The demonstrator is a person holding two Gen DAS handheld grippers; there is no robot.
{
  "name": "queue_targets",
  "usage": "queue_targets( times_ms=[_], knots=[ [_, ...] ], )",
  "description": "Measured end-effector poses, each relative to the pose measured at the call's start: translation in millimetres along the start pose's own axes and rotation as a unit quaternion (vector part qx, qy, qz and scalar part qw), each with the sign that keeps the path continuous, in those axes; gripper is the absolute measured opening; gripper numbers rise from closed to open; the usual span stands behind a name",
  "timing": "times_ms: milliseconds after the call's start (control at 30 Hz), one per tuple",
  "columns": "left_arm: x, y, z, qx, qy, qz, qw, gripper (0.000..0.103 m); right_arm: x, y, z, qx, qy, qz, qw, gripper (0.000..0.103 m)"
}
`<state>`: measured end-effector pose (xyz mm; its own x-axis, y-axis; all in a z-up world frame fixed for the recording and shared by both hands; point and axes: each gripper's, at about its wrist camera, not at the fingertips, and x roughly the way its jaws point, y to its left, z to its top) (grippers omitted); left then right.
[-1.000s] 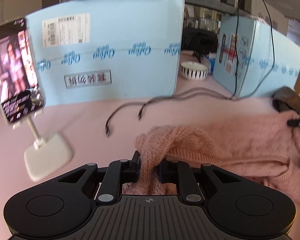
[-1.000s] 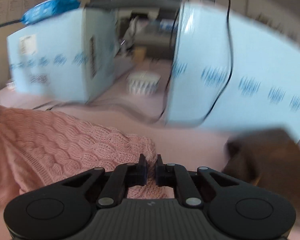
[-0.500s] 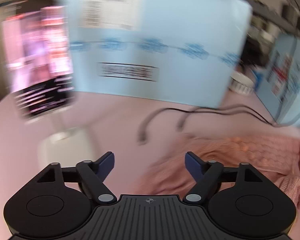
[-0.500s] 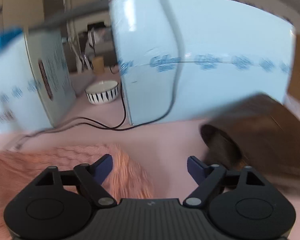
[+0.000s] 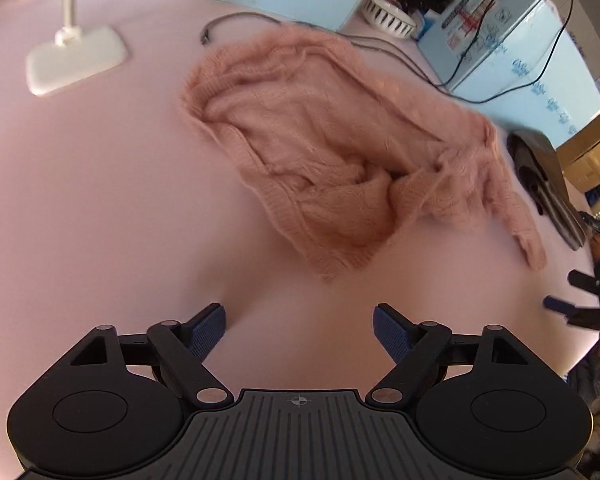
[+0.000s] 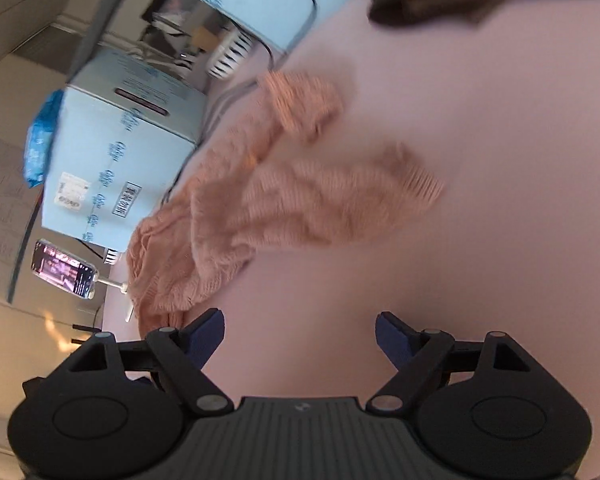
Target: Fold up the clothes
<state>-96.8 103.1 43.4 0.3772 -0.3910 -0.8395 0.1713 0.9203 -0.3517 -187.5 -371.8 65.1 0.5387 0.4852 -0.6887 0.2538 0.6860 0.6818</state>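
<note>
A pink knitted sweater (image 5: 332, 152) lies bunched and crumpled on the pink table (image 5: 80, 200), one sleeve trailing off to the right. In the left wrist view my left gripper (image 5: 299, 326) hovers above bare table on the near side of the sweater, open, nothing between its blue pads. The right gripper (image 5: 572, 304) shows small at the right edge there, its fingers spread. In the tilted right wrist view my right gripper (image 6: 300, 334) is open and empty, with the sweater (image 6: 260, 200) beyond it to the left.
A white phone stand (image 5: 74, 54) holds a lit phone (image 6: 64, 274) at the back left. Light-blue cartons (image 5: 512, 44) (image 6: 128, 140), black cables (image 5: 380, 44) and a striped bowl (image 5: 392, 20) line the far side. A dark folded garment (image 5: 548, 184) lies at the right.
Both grippers were shut on the sweater a second ago; both have let go and opened, then pulled up and back. The sweater now lies loose on the table.
</note>
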Motion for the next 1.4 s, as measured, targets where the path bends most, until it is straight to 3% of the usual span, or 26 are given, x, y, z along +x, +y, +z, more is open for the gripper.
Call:
queue_targets(
  times_ms=[67, 167, 233, 267, 300, 367, 467, 600, 733, 833, 967, 1033, 1133, 1200, 1267, 1333, 1400],
  knots=[
    [10.6, -11.0, 4.6, -0.001, -0.016, 0.014, 0.9998, 0.089, 6.2, 1.8, 4.7, 0.019, -0.031, 0.012, 0.999, 0.09],
    [23.7, -18.2, 12.3, -0.014, -0.048, 0.004, 0.9987, 0.089, 24.5, -4.5, 16.1, 0.066, -0.092, 0.044, 0.993, 0.089],
    [30.0, -18.2, 18.1, -0.03, -0.072, -0.004, 0.9969, 0.086, 29.9, -7.1, 19.3, 0.085, -0.123, 0.055, 0.987, 0.079],
    [30.3, -17.2, 20.2, -0.036, -0.083, -0.003, 0.9959, 0.076, 33.0, -7.5, 21.1, 0.089, -0.139, 0.051, 0.985, 0.058],
    [30.5, -16.1, 22.2, -0.043, -0.093, -0.002, 0.9947, 0.054, 39.1, -7.0, 23.4, 0.084, -0.159, 0.031, 0.983, 0.035],
    [33.4, -11.3, 24.8, -0.06, -0.107, -0.006, 0.9924, 0.024, 49.7, -7.0, 25.0, 0.061, -0.175, 0.003, 0.983, 0.011],
    [36.5, -4.8, 27.4, -0.067, -0.108, -0.024, 0.9916, 0.017, 48.2, -4.0, 21.7, 0.034, -0.206, -0.011, 0.978, 0.01],
    [25.1, -13.3, 29.5, -0.024, -0.096, -0.009, 0.995, 0.014, 18.3, 17.5, 8.7, -0.034, -0.276, -0.032, 0.96, 0.009],
    [-6.9, -18.6, 31.1, 0.003, -0.092, 0.008, 0.9958, 0.014, -28.8, 34.5, -12.8, -0.075, -0.308, 0.011, 0.948, 0.009],
    [-34.0, -17.8, 33.6, 0.016, -0.088, -0.008, 0.996, 0.014, -56.9, 48.5, -23.0, -0.105, -0.332, 0.014, 0.937, 0.009],
    [-33.9, -14.7, 48.0, 0.026, -0.084, 0.0, 0.9961, 0.02, -45.3, 43.9, -0.7, -0.097, -0.317, -0.026, 0.943, 0.011],
    [-7.9, -10.5, 60.0, 0.019, -0.056, 0.007, 0.9982, 0.021, -14.4, 29.9, 15.4, -0.088, -0.282, -0.071, 0.953, 0.018],
    [5.4, 4.5, 68.1, -0.02, -0.041, -0.008, 0.9989, 0.037, 30.1, 5.2, 33.9, -0.055, -0.221, -0.13, 0.965, 0.034],
    [10.3, 15.7, 72.2, -0.05, -0.037, -0.021, 0.9979, 0.049, 29.0, -4.8, 31.2, -0.036, -0.22, -0.114, 0.968, 0.052],
    [15.2, 26.8, 76.3, -0.079, -0.032, -0.034, 0.9958, 0.062, 14.4, -10.8, 22.9, -0.033, -0.238, -0.091, 0.966, 0.064],
    [-4.0, 31.8, 68.5, -0.072, -0.051, -0.033, 0.9956, 0.07, -9.7, -14.6, 11.1, -0.04, -0.261, -0.081, 0.961, 0.069],
    [-28.8, 34.6, 56.0, -0.054, -0.065, -0.02, 0.9962, 0.074, -31.0, -19.7, 1.9, -0.036, -0.254, -0.076, 0.964, 0.074]
  ],
)
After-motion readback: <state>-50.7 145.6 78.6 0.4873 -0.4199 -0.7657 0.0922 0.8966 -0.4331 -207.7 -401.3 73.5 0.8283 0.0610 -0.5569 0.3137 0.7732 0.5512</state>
